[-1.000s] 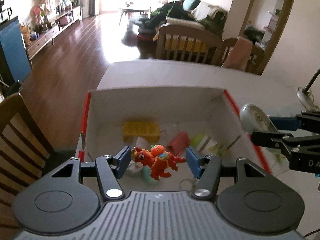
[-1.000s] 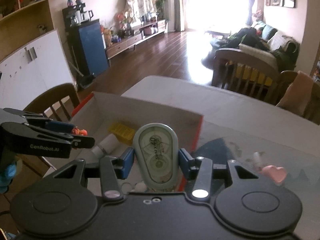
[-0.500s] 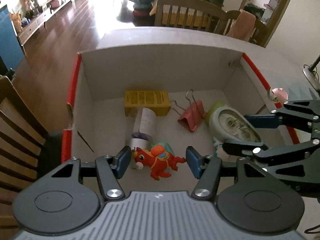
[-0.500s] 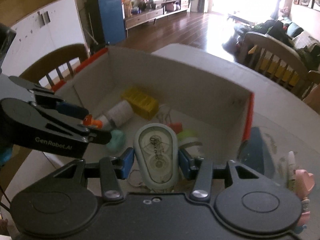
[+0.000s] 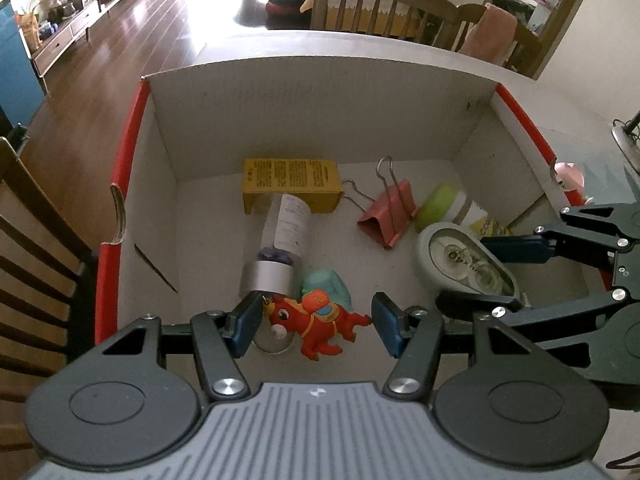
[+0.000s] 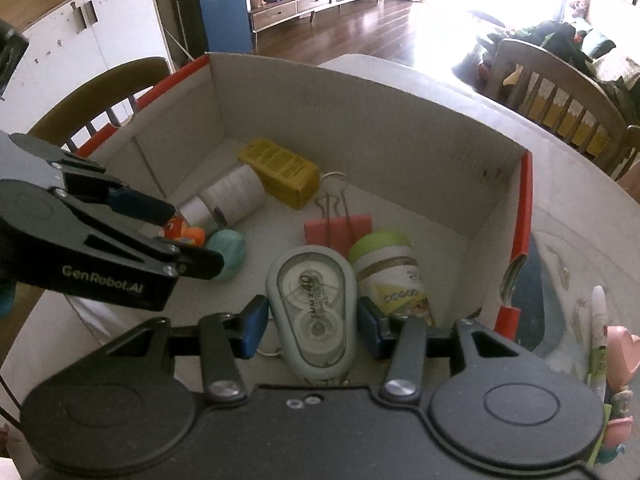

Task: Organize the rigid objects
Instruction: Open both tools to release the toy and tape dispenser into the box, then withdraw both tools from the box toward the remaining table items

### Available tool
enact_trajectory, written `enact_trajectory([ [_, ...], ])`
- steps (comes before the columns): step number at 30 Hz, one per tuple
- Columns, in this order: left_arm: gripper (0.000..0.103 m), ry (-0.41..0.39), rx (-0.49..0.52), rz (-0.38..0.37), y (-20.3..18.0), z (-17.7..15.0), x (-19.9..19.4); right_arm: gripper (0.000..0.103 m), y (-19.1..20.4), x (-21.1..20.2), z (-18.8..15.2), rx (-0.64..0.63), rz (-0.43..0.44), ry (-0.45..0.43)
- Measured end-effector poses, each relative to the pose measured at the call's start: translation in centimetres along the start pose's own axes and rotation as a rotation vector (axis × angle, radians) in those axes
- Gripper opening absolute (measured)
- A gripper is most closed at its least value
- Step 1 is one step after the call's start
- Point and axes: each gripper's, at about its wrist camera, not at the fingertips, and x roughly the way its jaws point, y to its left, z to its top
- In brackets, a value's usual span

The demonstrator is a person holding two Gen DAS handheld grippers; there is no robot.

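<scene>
A white cardboard box (image 5: 168, 168) with red outer edges stands on the table, and both grippers reach down into it. My left gripper (image 5: 316, 326) is shut on a red toy horse (image 5: 320, 320) and holds it just above the box floor near the front wall. On the right, my right gripper (image 6: 312, 328) is shut on a grey correction tape dispenser (image 6: 312, 304), low in the box beside a green-lidded jar (image 6: 384, 264). The left wrist view shows that dispenser (image 5: 452, 256) between the right gripper's fingers (image 5: 516, 248).
On the box floor lie a yellow carton (image 5: 292, 184), a white bottle with a silver cap (image 5: 288, 236), a pink binder clip (image 5: 388, 216) and a teal lump (image 5: 328, 284). A pink heart-shaped item (image 6: 620, 356) and a pen (image 6: 598, 312) lie outside the box on the right. Wooden chairs (image 5: 380, 4) surround the table.
Both grippers have sunk from above the box rim down into the box and tilted further down. Each still grips its object; the dispenser has come in beside the green-lidded jar.
</scene>
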Motion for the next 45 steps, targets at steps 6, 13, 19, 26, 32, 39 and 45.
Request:
enact_trajectory([
  [6, 0.060, 0.039, 0.002, -0.006, -0.1, 0.5, 0.2, 0.049, -0.1, -0.1, 0.0, 0.018, 0.024, 0.010],
  [13, 0.060, 0.038, 0.000, 0.006, -0.3, 0.1, -0.1, 0.051, -0.2, -1.5, -0.2, 0.047, 0.044, -0.015],
  [19, 0.060, 0.028, -0.015, 0.010, -0.3, -0.2, -0.7, 0.056, -0.4, -3.3, -0.7, 0.064, 0.046, -0.052],
  [26, 0.061, -0.033, -0.012, 0.004, -0.8, -0.6, -3.2, 0.058, -0.5, -6.2, -1.0, 0.102, 0.050, -0.114],
  [32, 0.061, -0.088, -0.001, -0.009, -1.6, -0.9, -5.5, 0.064, -0.8, -8.7, -1.3, 0.119, 0.056, -0.163],
  [39, 0.061, -0.165, 0.004, -0.030, -3.0, -0.7, -8.7, 0.073, -1.4, -12.2, -2.3, 0.162, 0.056, -0.244],
  [45, 0.070, -0.233, 0.030, -0.043, -4.8, -0.6, -10.8, 0.083, -2.5, -15.3, -3.7, 0.184, 0.047, -0.322],
])
